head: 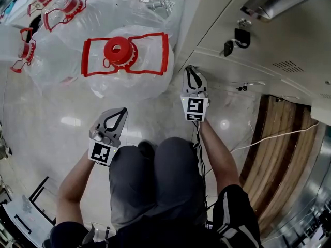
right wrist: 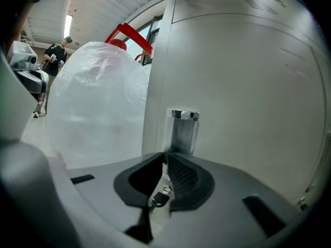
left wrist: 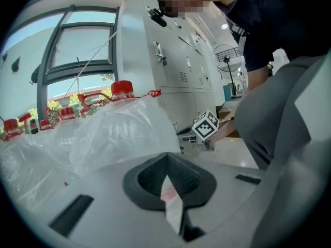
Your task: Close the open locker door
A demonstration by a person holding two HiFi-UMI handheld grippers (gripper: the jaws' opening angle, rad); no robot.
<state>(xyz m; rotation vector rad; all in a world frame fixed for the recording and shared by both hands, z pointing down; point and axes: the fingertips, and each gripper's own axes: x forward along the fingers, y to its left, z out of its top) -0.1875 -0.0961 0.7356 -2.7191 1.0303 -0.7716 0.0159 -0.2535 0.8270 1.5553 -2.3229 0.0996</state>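
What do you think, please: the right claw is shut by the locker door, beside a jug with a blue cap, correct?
The cap is red, not blue, as the head view shows; the right claw is shut by the locker door, beside the jug.

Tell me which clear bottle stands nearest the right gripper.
The bottle whose whole red handle frame shows, beside the right gripper; the others stand farther off.

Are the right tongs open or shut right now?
Shut: the right gripper view shows the right tongs with pads meeting at the tips, nothing gripped, pointed at the metal latch on the locker door.
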